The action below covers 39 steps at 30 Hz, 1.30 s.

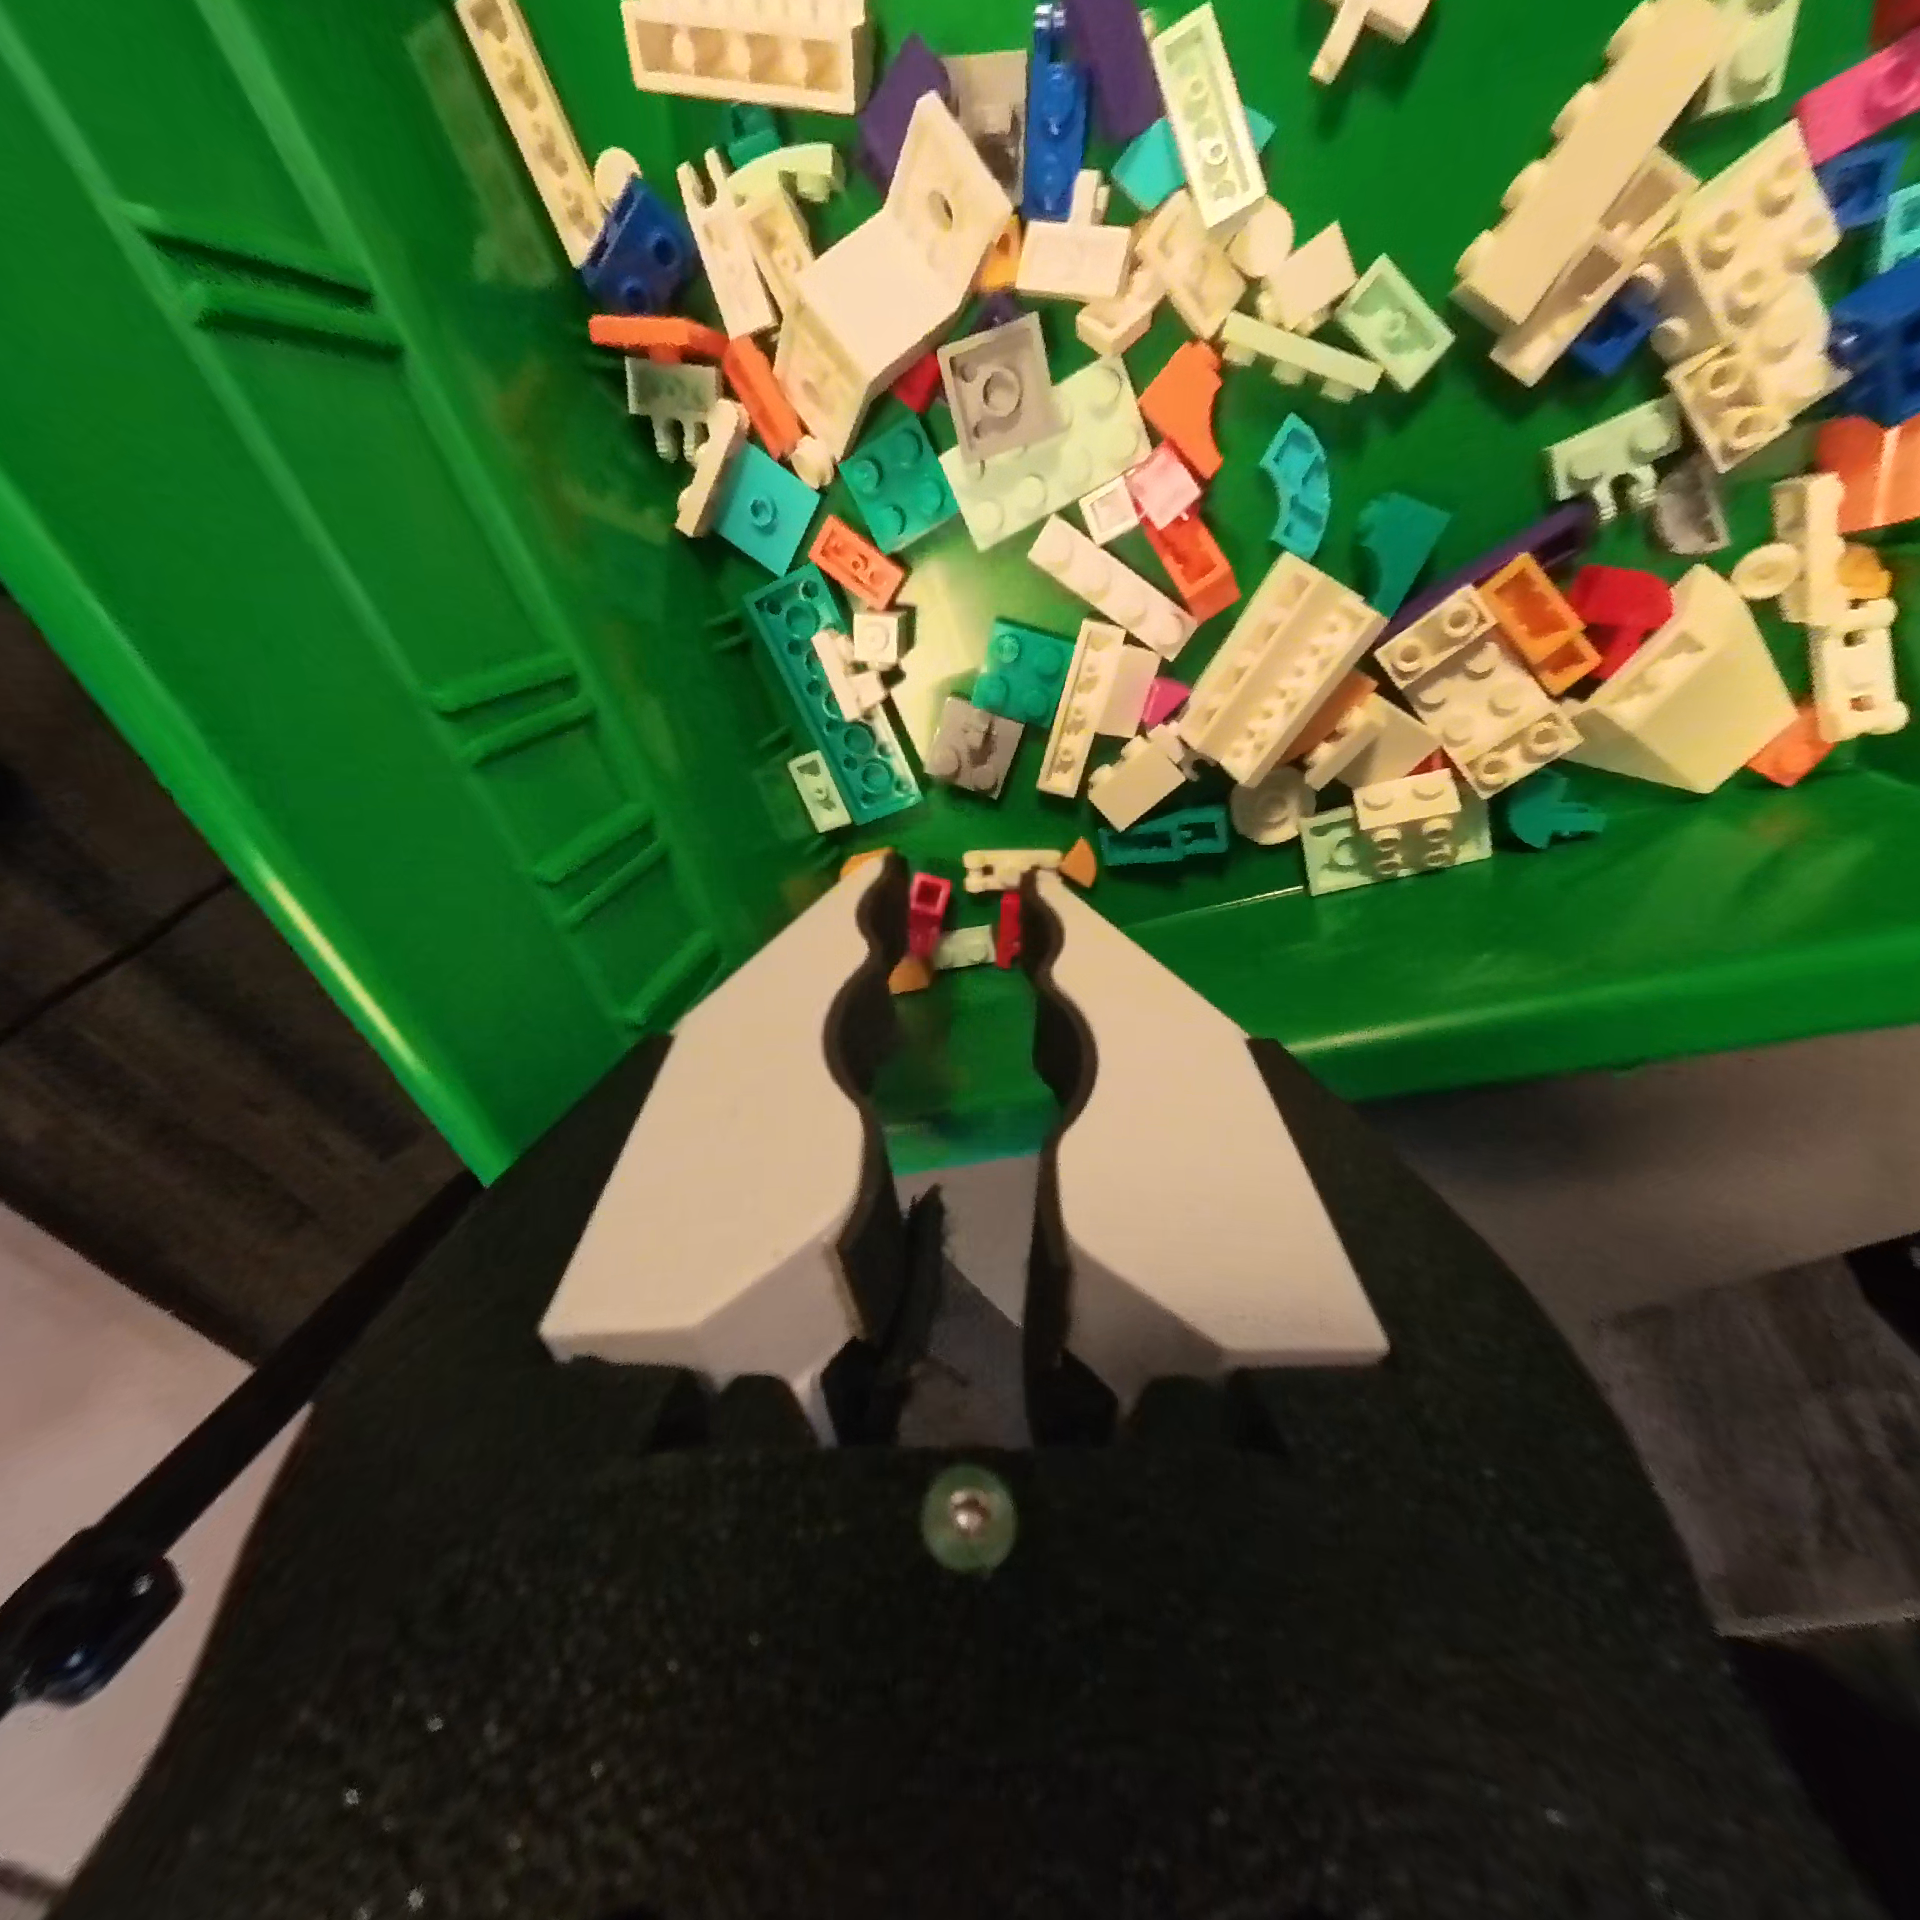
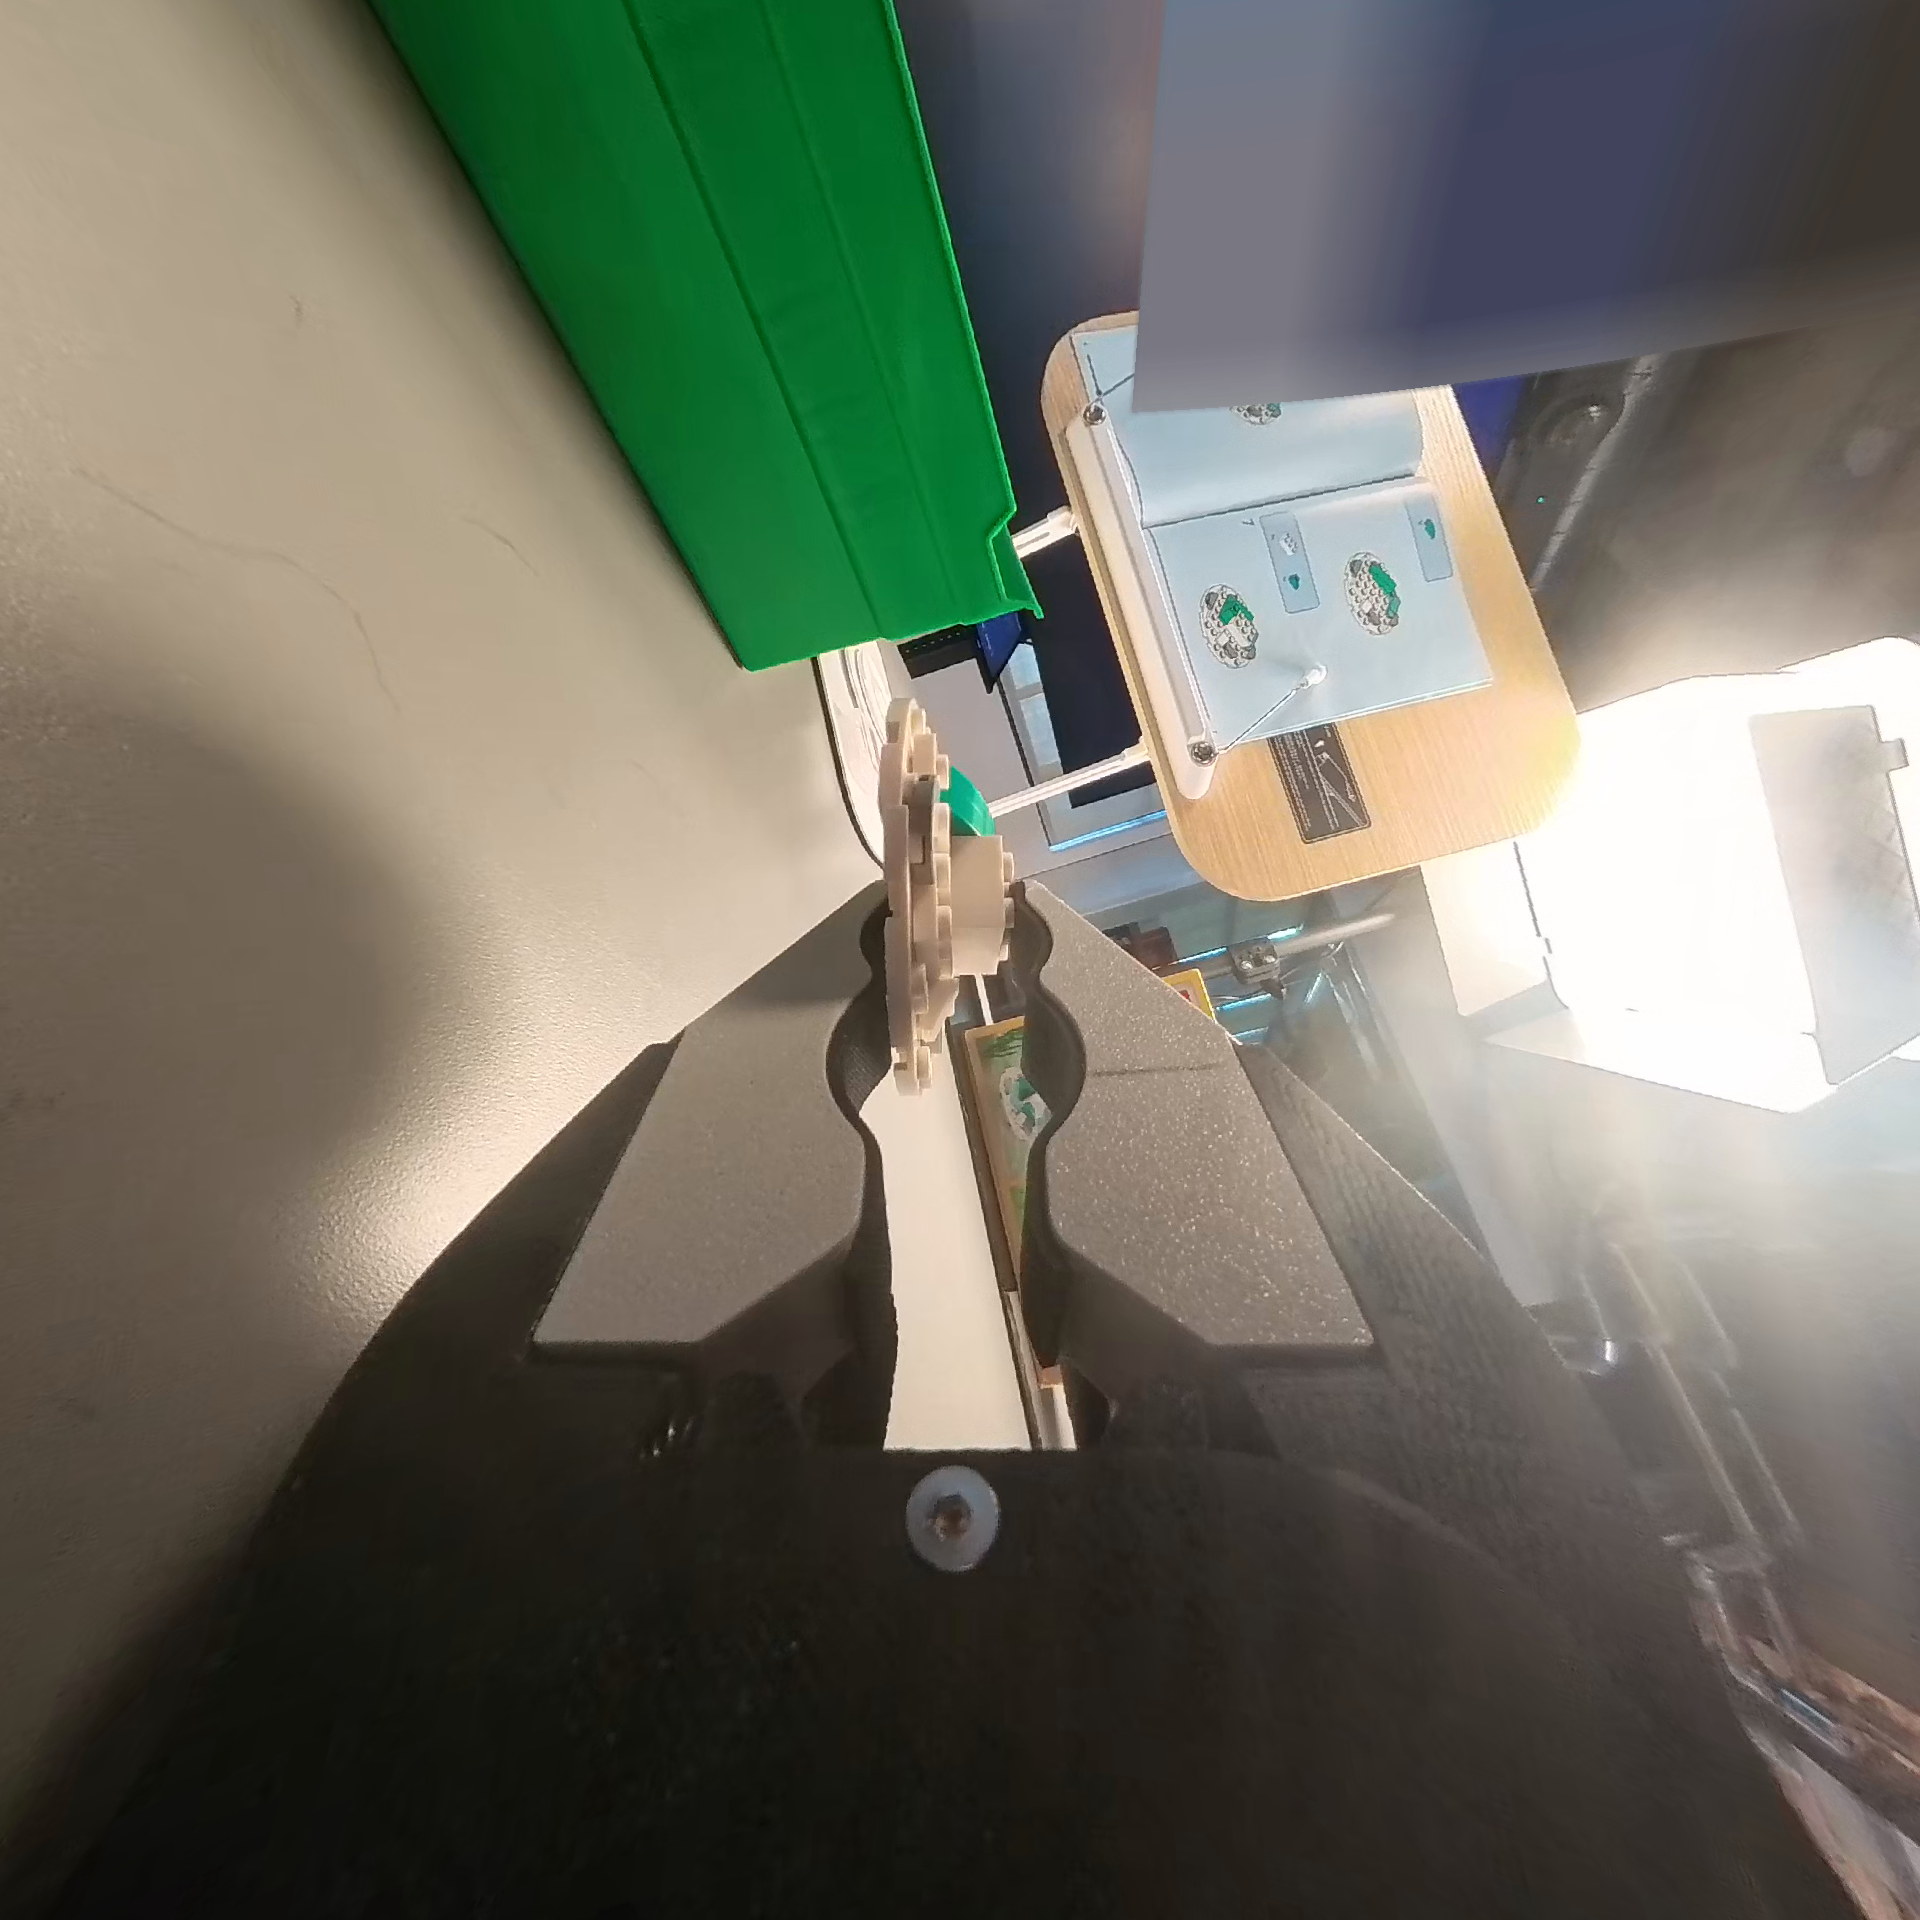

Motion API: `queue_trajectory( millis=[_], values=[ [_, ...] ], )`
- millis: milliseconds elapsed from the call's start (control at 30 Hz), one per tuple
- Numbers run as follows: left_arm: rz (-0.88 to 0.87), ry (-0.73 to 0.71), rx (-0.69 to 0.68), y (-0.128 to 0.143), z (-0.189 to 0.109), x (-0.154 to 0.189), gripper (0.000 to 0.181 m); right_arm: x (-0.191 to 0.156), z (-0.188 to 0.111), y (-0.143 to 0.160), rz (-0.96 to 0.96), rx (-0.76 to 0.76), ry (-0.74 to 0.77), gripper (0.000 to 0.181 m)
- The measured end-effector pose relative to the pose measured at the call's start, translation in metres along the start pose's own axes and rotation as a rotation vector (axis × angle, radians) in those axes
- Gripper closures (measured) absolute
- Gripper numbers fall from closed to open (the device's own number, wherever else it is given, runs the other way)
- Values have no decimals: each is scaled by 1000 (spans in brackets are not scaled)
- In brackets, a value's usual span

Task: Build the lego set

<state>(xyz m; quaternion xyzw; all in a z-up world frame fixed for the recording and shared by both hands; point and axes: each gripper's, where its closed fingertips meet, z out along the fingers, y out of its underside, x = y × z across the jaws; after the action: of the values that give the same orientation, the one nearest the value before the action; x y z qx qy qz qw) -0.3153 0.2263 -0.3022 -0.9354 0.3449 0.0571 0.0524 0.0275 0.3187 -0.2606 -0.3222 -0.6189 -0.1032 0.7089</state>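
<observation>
Left gripper (image 1: 961, 894) parted above loose bricks (image 1: 1143, 499); right gripper (image 2: 951, 914) clamps round plate assembly (image 2: 920, 894).

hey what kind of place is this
Probably an indoor hobby or lab workbench: a green bin of loose lego pieces, and an instruction booklet propped on a wooden stand.

Bin (image 1: 312, 520) – bright green, walls and floor alike. Loose bricks (image 1: 1143, 468) inside: mostly white and cream, mixed with teal, blue, orange, purple, pink, red and grey. Left gripper (image 1: 956, 894): pale grey fingers, black speckled body. Right gripper (image 2: 951, 914): darker grey fingers, black body. Held round plate assembly (image 2: 920, 883) – tan-cream with a green piece. Instruction sheet (image 2: 1340, 613): light blue on a wood-grain board (image 2: 1455, 790).
</observation>
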Motion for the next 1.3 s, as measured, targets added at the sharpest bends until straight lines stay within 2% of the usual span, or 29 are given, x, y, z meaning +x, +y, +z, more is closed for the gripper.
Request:
queue_trajectory(
  millis=[100,233,267,367,400,567,733,967,1167,1300],
  values=[
    [7,-18,-4,-2,1,-1,157,0,0,0,2,1,0,163],
    [8,2,84,-20,1,2,154,0,0,0,3,0,-4,163],
    [17,35,117,-26,0,7,152,0,0,0,4,0,-3,163],
    [69,306,302,-56,-14,51,146,0,0,0,1,0,1,163],
    [75,332,339,-64,-17,56,144,0,0,0,2,1,3,163],
    [175,226,400,-90,-8,52,126,0,0,-1,4,2,7,163],
    [329,114,482,-119,-6,46,128,-1,1,0,-13,-3,8,163],
    [390,197,494,-125,8,57,126,0,3,2,-20,-11,10,163],
    [333,261,659,-137,-16,78,121,-1,4,2,-21,-13,8,163],
    [333,206,671,-139,-20,80,127,-1,4,1,-19,-10,9,163]
  ],
)
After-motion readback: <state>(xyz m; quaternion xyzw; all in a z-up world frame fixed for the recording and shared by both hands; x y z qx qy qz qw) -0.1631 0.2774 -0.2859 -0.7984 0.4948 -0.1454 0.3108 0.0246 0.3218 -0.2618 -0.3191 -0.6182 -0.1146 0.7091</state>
